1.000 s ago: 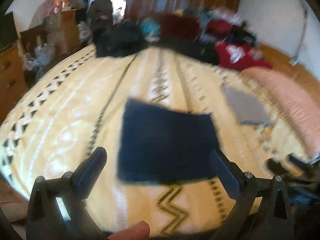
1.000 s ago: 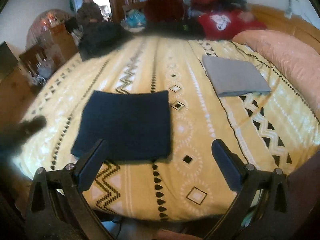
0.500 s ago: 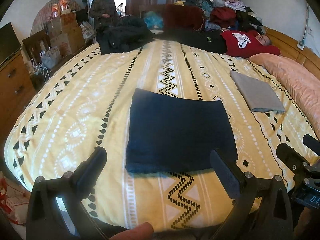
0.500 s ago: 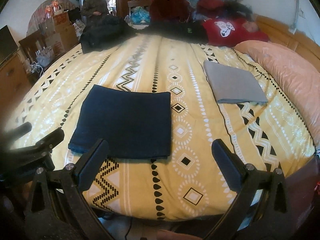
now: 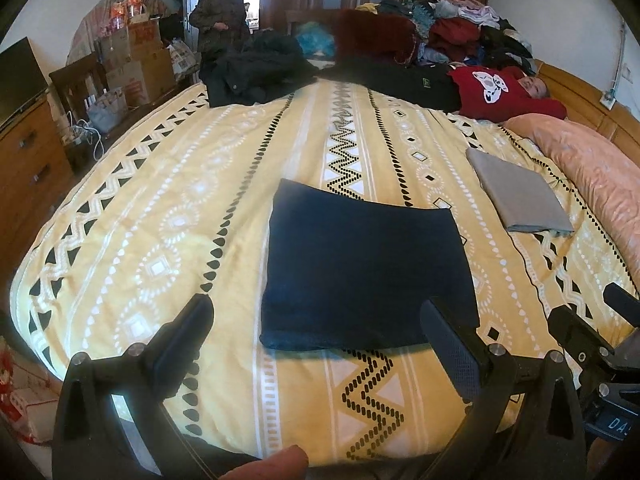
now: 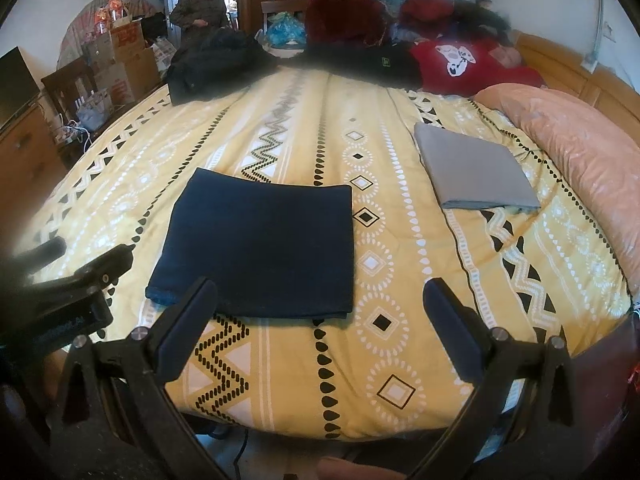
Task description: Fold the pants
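Two tools, both spread wide and holding nothing: left tool (image 5: 316,308) and right tool (image 6: 320,286), low at the near edge of the bed (image 5: 160,208).

Dark blue pants (image 5: 368,272) flat on the yellow cover, folded into a neat square. At 12 o'clock from the left tool, at 11 o'clock from the right tool. Not touched by either one.

Grey folded cloth (image 5: 516,196) well apart at 2 o'clock, near the pink pillow (image 5: 592,172). Big pile of clothes (image 5: 448,28) far off at 12 o'clock.

Looks like almost all done, with maybe just a tidy-up left.

To do that well:
- Check the near edge first. Seems a bit puffy at the 7 o'clock corner.
- Press down softly there, from the middle out to the side.
- For one more fold or a move, pinch both near corners at once.
- Grab all the layers, not just the top one.
- Lift both sides level and go slow, so nothing slides open.
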`<state>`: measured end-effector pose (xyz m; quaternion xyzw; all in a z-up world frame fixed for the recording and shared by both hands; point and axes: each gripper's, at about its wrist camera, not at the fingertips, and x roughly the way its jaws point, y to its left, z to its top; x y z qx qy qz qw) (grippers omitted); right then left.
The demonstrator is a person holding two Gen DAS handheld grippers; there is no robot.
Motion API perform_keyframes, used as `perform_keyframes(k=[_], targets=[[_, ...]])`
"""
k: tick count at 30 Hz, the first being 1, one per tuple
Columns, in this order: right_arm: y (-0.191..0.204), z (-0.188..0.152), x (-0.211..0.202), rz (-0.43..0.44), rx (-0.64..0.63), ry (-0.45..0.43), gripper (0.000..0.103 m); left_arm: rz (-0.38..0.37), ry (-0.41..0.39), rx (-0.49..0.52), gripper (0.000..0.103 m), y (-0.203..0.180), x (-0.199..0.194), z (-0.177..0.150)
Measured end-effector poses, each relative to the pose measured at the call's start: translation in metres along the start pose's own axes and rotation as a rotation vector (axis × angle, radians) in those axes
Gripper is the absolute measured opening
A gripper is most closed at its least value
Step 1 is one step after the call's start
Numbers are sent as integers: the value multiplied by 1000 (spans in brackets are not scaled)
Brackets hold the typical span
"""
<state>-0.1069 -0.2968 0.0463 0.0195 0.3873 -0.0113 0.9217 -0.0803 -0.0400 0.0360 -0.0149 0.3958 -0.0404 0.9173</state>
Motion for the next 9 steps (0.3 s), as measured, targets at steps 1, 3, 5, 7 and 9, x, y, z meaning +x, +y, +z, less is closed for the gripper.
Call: perform_keyframes(k=[1,3,5,7,9], targets=[[0,0,0,1,-2,-1,103,3,2,1,103,1,1,0],[1,0,0,9,-2,1,103,2,9,-7,103,4,3,2],[3,1,1,8,-4,4,103,-1,17,-10,103,5,5,2],[5,1,1,10,-13,3,103,-9,10,-17,103,7,5,1],[7,0,1,9,-24,-5,103,-7,3,-25,103,9,5,1]])
